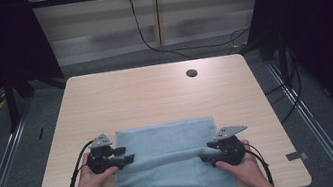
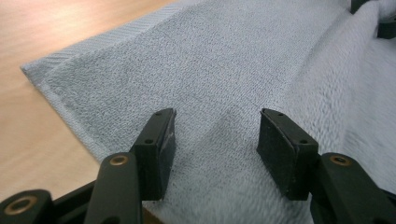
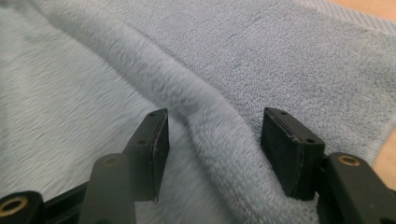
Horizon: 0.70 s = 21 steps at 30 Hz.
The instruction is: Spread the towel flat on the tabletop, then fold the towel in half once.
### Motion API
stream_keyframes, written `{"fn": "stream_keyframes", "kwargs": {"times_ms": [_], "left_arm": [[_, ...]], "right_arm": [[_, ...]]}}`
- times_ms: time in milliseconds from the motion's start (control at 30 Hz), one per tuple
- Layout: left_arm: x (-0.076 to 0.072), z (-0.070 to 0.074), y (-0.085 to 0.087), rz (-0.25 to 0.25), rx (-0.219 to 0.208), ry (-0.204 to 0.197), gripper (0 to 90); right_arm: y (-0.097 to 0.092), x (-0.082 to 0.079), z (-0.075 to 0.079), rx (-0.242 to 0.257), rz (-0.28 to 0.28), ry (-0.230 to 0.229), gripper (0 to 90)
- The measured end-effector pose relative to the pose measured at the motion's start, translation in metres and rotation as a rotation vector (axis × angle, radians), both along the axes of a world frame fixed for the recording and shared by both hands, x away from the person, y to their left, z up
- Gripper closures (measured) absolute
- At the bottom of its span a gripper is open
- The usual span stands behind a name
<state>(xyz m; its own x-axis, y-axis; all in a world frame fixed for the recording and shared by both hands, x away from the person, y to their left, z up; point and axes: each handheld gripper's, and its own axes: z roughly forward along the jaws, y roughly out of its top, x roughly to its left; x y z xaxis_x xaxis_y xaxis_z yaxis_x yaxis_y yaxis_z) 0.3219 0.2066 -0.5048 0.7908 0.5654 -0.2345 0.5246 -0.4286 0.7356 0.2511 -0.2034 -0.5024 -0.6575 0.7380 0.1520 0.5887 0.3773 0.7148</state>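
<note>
From above, one pale blue terry towel point(image 1: 171, 166) is lying at the near edge of the light wooden table point(image 1: 154, 95), a raised fold crossing it. Two hands are holding the left gripper point(image 1: 129, 157) and right gripper point(image 1: 204, 157) at its sides. The left gripper view is showing jaws apart over flat cloth point(image 2: 224, 70). The right gripper view is showing parted jaws straddling the fold point(image 3: 205, 107), gripping nothing.

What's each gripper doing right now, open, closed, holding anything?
Left gripper: open, jaws apart over the towel, gripping nothing.
Right gripper: open, jaws either side of a raised towel fold, not pinching it.
</note>
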Motion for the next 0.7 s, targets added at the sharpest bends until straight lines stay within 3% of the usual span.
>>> {"fn": "stream_keyframes", "kwargs": {"times_ms": [133,267,467,533,567,600,633,667,700], "left_arm": [[-0.011,0.002,-0.004,-0.031,0.018,0.01,46.2],[-0.006,0.006,-0.005,-0.028,0.012,0.027,45.4],[0.007,0.014,0.001,0.011,-0.025,0.02,45.1],[0.014,0.018,0.005,0.041,-0.042,0.003,45.1],[0.014,0.018,0.005,0.041,-0.042,0.003,45.1],[0.021,0.016,0.009,0.069,-0.049,0.008,45.1],[0.021,0.016,0.009,0.069,-0.049,0.008,45.1],[0.029,0.015,0.011,0.082,-0.016,0.012,45.1],[0.032,0.015,0.013,0.096,-0.011,0.005,45.1]], "right_arm": [[0.0,-0.016,0.003,-0.025,0.016,0.009,41.8],[-0.002,-0.011,0.007,-0.022,0.019,0.002,38.7],[-0.017,0.018,0.017,0.026,-0.052,-0.031,38.4],[-0.026,0.037,0.02,0.04,-0.094,-0.052,39.3],[-0.026,0.037,0.02,0.04,-0.094,-0.052,39.3],[-0.03,0.051,0.021,0.042,-0.11,-0.056,39.5],[-0.03,0.051,0.021,0.042,-0.11,-0.056,39.5],[-0.032,0.066,0.02,0.045,-0.12,-0.057,39.6],[-0.032,0.073,0.019,0.046,-0.128,-0.051,39.0]]}}
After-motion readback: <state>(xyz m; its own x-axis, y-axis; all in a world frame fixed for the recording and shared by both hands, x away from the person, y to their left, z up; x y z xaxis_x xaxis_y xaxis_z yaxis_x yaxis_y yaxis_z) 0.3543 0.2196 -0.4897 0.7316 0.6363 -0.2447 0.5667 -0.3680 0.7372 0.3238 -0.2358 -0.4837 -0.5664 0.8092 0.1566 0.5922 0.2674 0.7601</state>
